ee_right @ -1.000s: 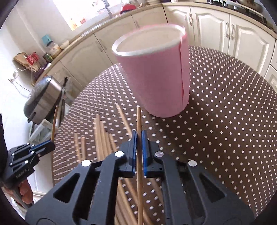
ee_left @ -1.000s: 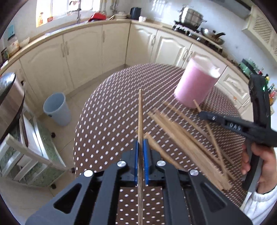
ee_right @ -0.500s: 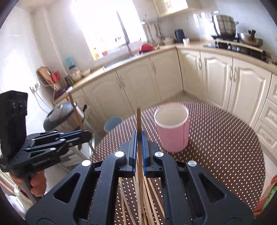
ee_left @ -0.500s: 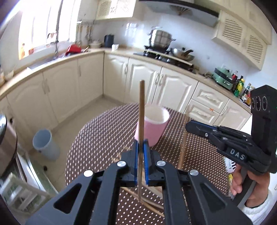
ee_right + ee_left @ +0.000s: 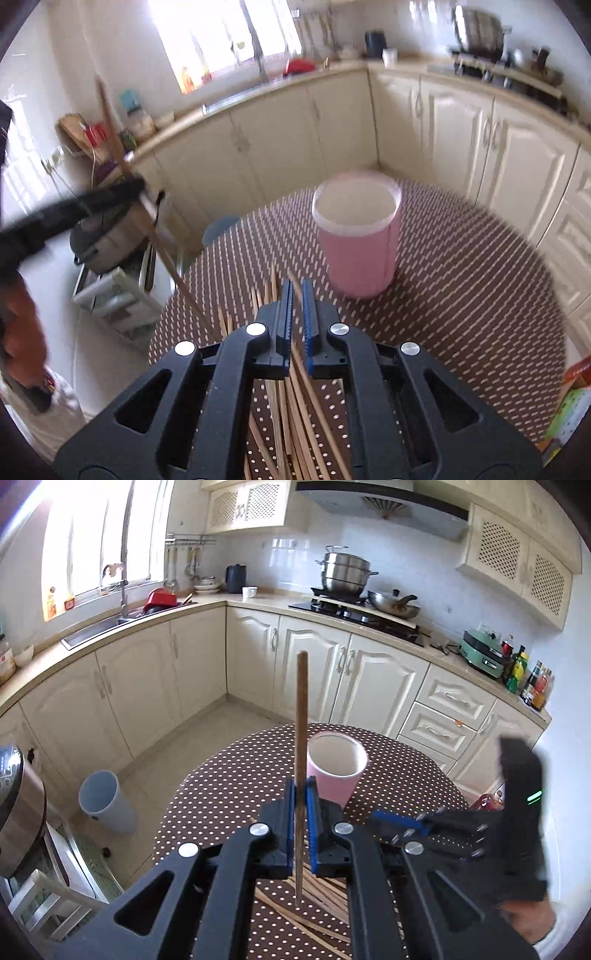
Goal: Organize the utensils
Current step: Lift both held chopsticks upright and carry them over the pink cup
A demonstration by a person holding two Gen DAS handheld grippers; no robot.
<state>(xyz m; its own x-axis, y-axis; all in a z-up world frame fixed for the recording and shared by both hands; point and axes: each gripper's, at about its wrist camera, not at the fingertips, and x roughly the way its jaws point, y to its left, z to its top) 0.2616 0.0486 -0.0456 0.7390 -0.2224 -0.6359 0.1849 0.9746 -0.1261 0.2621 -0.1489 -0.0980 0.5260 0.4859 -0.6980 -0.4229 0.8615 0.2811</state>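
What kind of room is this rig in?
A home kitchen, by the look of it: cream cabinets under a curved countertop, a sink with a tap below the window, and a stacked steel steamer pot on a black hob under an extractor hood. Work happens on a brown polka-dot table.

The pile of chopsticks [image 5: 295, 424] is lying mostly hidden behind the right gripper [image 5: 294, 314], and the lower picture edge is cutting it. Motion blur is smearing the left gripper [image 5: 142, 188] and the pink cup [image 5: 360, 254]. The tabletop [image 5: 221, 801] near edge is staying hidden.
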